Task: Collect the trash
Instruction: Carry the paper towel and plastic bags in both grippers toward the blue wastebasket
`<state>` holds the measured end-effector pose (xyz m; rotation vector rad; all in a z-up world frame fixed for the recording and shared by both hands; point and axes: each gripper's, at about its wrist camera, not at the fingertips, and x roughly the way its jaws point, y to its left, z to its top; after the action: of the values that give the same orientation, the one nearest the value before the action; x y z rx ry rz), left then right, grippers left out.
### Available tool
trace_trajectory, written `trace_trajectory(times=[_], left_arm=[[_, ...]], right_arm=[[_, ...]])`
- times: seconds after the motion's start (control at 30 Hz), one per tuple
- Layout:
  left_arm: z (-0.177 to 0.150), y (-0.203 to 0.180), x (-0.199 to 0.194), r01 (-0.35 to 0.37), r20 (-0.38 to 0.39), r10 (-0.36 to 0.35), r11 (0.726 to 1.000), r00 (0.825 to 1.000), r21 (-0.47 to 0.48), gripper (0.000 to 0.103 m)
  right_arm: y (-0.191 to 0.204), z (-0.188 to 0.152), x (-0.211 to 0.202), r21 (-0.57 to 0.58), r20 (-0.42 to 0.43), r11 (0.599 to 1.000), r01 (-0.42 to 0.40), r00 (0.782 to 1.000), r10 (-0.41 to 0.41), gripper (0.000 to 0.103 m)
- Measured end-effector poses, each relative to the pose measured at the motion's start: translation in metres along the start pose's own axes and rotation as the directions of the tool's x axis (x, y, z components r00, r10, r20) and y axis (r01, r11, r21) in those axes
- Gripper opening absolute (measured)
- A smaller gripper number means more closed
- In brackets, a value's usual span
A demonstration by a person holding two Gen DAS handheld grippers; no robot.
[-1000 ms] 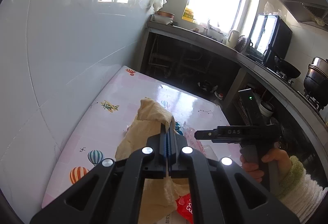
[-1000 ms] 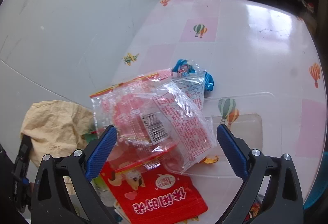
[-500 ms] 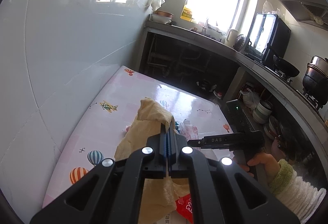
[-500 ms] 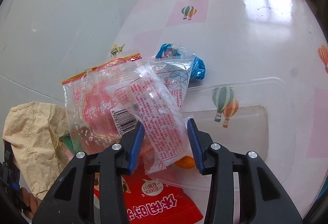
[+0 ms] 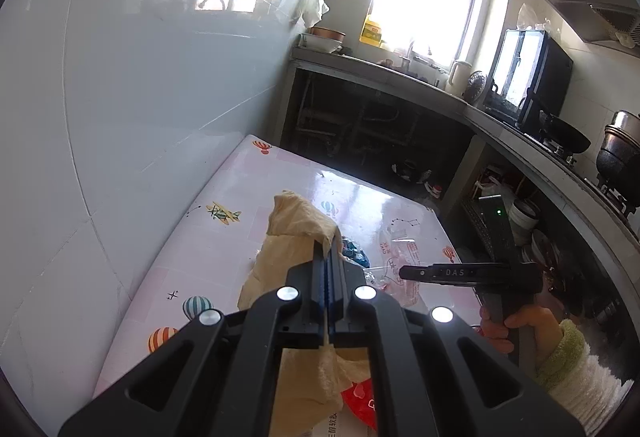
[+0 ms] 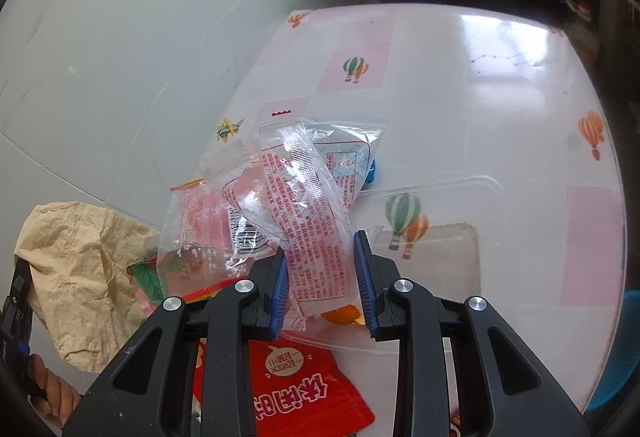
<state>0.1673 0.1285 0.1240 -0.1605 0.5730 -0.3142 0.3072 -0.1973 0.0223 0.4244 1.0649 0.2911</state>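
A: Left gripper (image 5: pixel 327 269), centre of its view, is clenched tight on the brown paper bag (image 5: pixel 296 233), lifted over the counter (image 5: pixel 224 221).

B: And the right gripper (image 6: pixel 320 269)?

A: Lower middle of its frame, jaws closing around a clear wrapper (image 6: pixel 316 213) with red print, the wrapper sitting between the blue pads (image 6: pixel 362 269).

B: Anything underneath?

A: A red packet (image 6: pixel 296 389) at the bottom, and a clear plastic lid (image 6: pixel 480 213) to the right.

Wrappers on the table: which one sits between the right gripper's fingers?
The clear wrapper with red print, raised between the closing right gripper; the red wrapper lies flat below.
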Motion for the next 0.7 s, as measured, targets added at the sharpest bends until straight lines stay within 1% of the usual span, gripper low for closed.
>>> trace_trajectory(times=[0.1, 0.2, 0.3, 0.37, 0.5, 0.7], left_arm=[[0.002, 0.001, -0.004, -0.01, 0.008, 0.01, 1.0, 1.0, -0.002, 0.001], [0.003, 0.0, -0.011, -0.021, 0.026, 0.021, 1.0, 0.999, 0.001, 0.001], [0.006, 0.001, -0.017, -0.027, 0.046, 0.027, 1.0, 0.999, 0.004, 0.001], [0.009, 0.001, -0.021, -0.031, 0.059, 0.031, 0.999, 0.998, 0.006, 0.001], [0.014, -0.002, -0.026, -0.039, 0.075, 0.038, 0.999, 0.996, 0.016, 0.001], [0.025, -0.012, -0.035, -0.049, 0.104, 0.043, 0.998, 0.994, 0.05, 0.001]], right_arm=[[-0.004, -0.005, -0.018, 0.01, 0.042, 1.0, 0.024, 0.999, -0.025, 0.026], [-0.011, -0.008, -0.032, 0.029, 0.083, 0.999, 0.029, 0.996, -0.031, 0.025], [-0.016, -0.017, -0.052, 0.046, 0.127, 0.997, 0.056, 0.99, -0.061, 0.021], [-0.018, -0.021, -0.064, 0.055, 0.157, 0.995, 0.086, 0.983, -0.094, 0.021], [-0.022, -0.028, -0.075, 0.075, 0.208, 0.988, 0.137, 0.967, -0.15, 0.021], [-0.021, -0.043, -0.103, 0.103, 0.304, 0.983, 0.15, 0.937, -0.174, 0.02]])
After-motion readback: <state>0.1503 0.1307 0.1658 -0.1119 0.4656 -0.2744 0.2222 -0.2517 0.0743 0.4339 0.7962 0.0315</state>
